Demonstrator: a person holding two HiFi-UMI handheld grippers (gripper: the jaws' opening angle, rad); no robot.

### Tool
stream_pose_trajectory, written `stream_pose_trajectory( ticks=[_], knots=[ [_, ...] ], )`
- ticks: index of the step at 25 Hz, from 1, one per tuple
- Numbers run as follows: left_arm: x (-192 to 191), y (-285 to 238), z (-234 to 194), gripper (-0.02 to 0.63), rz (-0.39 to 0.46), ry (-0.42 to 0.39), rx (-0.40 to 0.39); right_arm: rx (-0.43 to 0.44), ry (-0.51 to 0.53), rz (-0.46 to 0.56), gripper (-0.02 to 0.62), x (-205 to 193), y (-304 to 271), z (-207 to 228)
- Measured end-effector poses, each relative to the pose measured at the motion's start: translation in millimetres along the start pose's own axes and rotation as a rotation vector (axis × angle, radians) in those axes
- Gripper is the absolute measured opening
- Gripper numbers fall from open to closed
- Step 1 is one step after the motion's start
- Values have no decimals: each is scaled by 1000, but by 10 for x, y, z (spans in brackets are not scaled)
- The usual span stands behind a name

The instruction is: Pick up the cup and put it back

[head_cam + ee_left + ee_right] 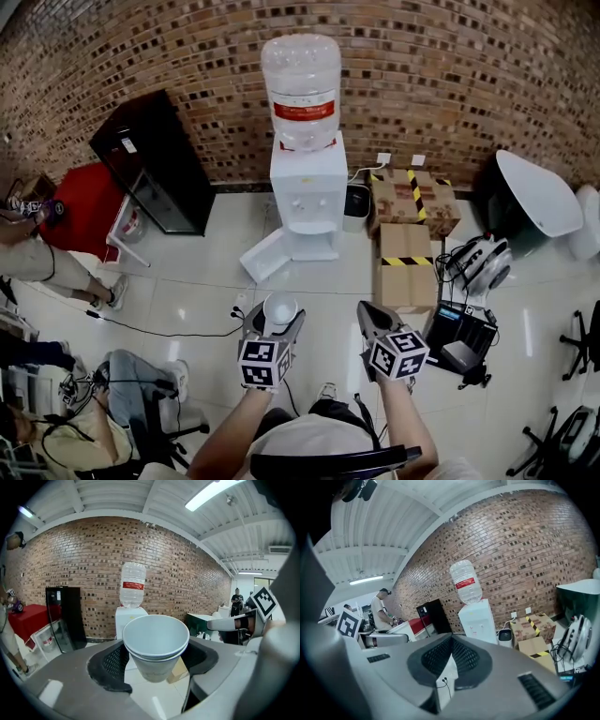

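Two rims, one nested just inside the other, show at the mouth of the cup, so it may be a pair of paper cups and not a single one. It stands upright and is pinched at its sides between the fingers of the left gripper. In the head view it sits at lower centre, carried above the tiled floor, with the water dispenser well beyond it at upper centre. The right gripper, just right of the left one, has its fingers pressed together with nothing between them.

My guess is that the main risk is the thin paper wall: too firm a squeeze would buckle it, and too light a hold would let it slide down through the pads. If there really are two cups, only the outer one is gripped, and a tilt could let the inner one slip out.

Where the cup belongs is not clear. No table shows in any view, and the dispenser's front is too small to read. The cup's inner bottom is out of sight, so I cannot tell whether it holds liquid. The cup itself blocks the contact with the far pad.
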State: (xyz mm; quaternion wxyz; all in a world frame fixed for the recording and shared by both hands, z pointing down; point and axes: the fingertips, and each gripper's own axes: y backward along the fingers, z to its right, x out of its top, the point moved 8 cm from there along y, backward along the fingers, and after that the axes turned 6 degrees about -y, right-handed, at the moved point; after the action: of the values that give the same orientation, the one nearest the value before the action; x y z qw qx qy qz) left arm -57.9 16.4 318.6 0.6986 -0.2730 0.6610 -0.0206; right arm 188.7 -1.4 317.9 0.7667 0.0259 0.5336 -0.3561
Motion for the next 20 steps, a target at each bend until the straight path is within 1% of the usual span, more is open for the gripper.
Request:
stream_pose_trajectory(
  ticks=[6,10,16,20],
  knots=[
    [-91,319,-170,345,6,-11,-20,-34,8,2,5,-247,90,-415],
    [-200,530,-257,345,8,-4,-41,-79,-9,13,5,-415,206,-715],
    [-324,807,-267,344,22,2,-87,-132,22,47,3,-520,456,-1065],
    [-393,1006,-261,344,29,-11,-104,-139,28,52,3,-621,584,-1262]
  ],
)
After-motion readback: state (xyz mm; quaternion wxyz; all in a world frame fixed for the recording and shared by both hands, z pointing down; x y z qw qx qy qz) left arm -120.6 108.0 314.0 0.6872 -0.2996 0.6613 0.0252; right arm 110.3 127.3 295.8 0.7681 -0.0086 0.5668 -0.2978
